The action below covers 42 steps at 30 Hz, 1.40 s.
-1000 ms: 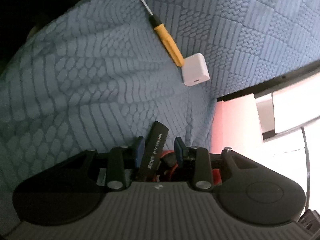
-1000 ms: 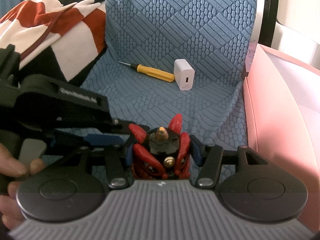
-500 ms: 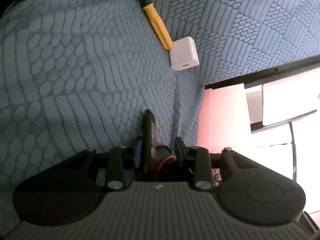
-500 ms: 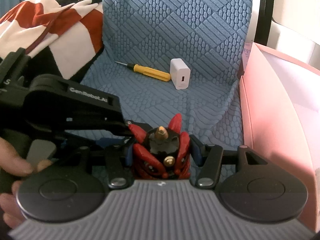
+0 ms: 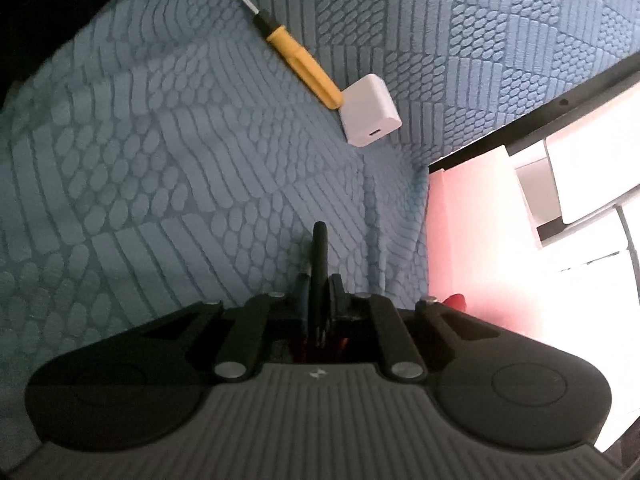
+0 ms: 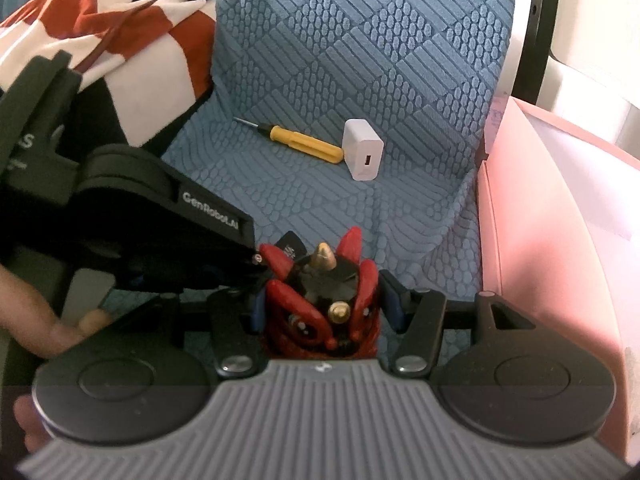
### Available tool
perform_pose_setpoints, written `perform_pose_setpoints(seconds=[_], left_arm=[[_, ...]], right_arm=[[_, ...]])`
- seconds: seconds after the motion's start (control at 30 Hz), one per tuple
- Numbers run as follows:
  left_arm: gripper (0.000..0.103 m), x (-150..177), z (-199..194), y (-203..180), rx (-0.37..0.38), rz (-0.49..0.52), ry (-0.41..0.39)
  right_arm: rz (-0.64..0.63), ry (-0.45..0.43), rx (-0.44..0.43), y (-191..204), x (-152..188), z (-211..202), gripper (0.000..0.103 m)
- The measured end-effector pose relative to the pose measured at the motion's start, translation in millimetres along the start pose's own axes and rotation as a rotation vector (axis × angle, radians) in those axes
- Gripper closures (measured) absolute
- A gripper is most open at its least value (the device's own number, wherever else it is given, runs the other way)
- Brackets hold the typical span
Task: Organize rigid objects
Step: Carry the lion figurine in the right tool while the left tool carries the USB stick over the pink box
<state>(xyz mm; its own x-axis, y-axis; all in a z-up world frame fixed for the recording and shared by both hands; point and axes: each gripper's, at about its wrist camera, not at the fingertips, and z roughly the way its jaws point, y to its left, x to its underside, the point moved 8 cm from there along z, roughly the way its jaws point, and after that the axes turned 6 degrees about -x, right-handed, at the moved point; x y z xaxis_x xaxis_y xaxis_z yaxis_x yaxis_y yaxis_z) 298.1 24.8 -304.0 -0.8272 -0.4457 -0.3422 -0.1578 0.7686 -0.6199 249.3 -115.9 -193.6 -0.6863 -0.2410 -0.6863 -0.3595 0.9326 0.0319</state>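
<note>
The left gripper (image 5: 319, 286) is closing its jaws on a thin black flat object (image 5: 319, 248), edge-on between the blue pads and poking out past the fingertips; what the object is cannot be told. The right gripper (image 6: 322, 300) is clamping a red and black horned figurine (image 6: 320, 300), its pads pressing on both sides. The left gripper's black body is crossing in front of the figurine's left side and hiding the fabric there.

Both grippers are hovering over a blue textured cover (image 6: 360, 60). Farther back on it, a yellow-handled screwdriver (image 6: 304, 145) is lying with its handle end touching a white USB charger block (image 6: 362, 154). A pink box (image 6: 560, 220) is standing just beside the cover at the right edge. A red, white and black patterned cloth (image 6: 120, 32) is bunching up at the far left. A person's fingers (image 6: 52, 328) are wrapping the left gripper's handle.
</note>
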Motion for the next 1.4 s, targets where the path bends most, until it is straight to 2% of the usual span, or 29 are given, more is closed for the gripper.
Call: perform_pose_setpoints(seconds=[0.13,0.4,0.63,0.97,1.2,1.4], left_arm=[[0.092,-1,-12,-5,0.004,0.014,-0.025],[0.092,4,-54,-13,-0.052,0.081,-0.078],[0.092,7,-105,-42,-0.042,0.119,-0.131],[0.092,32,-165,-98,-0.004,0.175,-0.155],[0.092,47,-189,-123,-0.01,0.213,-0.162],[0.092,53,-195,-137,-0.017,0.235,-0.162]], right_arm=[[0.03,0.006,0.002,-4,1,-3,0.046],[0.078,0.005,0.015,-15,-3,-31,0.046],[0.122,-0.035,0.027,-25,-24,-80,0.046],[0.142,-0.096,0.049,-33,-56,-161,0.046],[0.133,-0.108,0.036,-31,-64,-192,0.046],[0.156,-0.116,0.051,-47,-63,-208,0.046]])
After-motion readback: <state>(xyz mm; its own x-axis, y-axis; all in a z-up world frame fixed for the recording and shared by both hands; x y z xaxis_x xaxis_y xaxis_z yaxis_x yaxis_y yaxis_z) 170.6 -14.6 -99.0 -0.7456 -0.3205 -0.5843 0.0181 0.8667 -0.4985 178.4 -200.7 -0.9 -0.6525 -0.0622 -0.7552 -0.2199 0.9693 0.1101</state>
